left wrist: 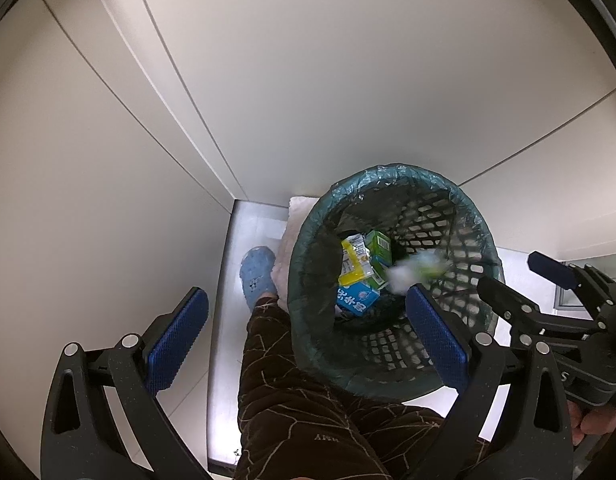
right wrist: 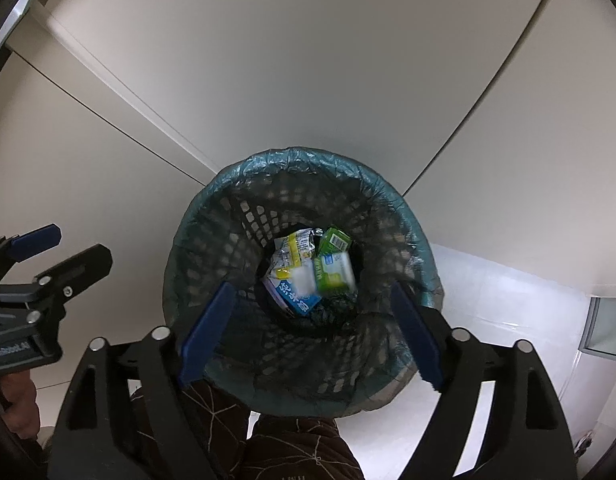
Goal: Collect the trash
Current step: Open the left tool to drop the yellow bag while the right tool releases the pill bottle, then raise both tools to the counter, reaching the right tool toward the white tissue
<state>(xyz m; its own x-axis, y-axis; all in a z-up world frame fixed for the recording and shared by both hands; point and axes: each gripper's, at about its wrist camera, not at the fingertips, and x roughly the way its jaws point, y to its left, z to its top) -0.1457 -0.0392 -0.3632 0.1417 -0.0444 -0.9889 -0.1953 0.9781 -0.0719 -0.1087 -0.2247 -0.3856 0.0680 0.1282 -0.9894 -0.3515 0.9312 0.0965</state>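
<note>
Both grippers [left wrist: 308,332] [right wrist: 310,334] agape, empty, above lined bin [right wrist: 228,184]; glossy pale floor [right wrist: 488,296], seemingly tiled.

Colourful cartons and wrappers [right wrist: 308,276] lie inside the lined mesh bin [right wrist: 228,216].

Black two-finger left gripper [left wrist: 308,320] and right gripper [right wrist: 310,332] are showing blue textured pads, silver rivets; person is wearing brown patterned trousers [left wrist: 308,412], blue shoe [left wrist: 257,274]
</note>
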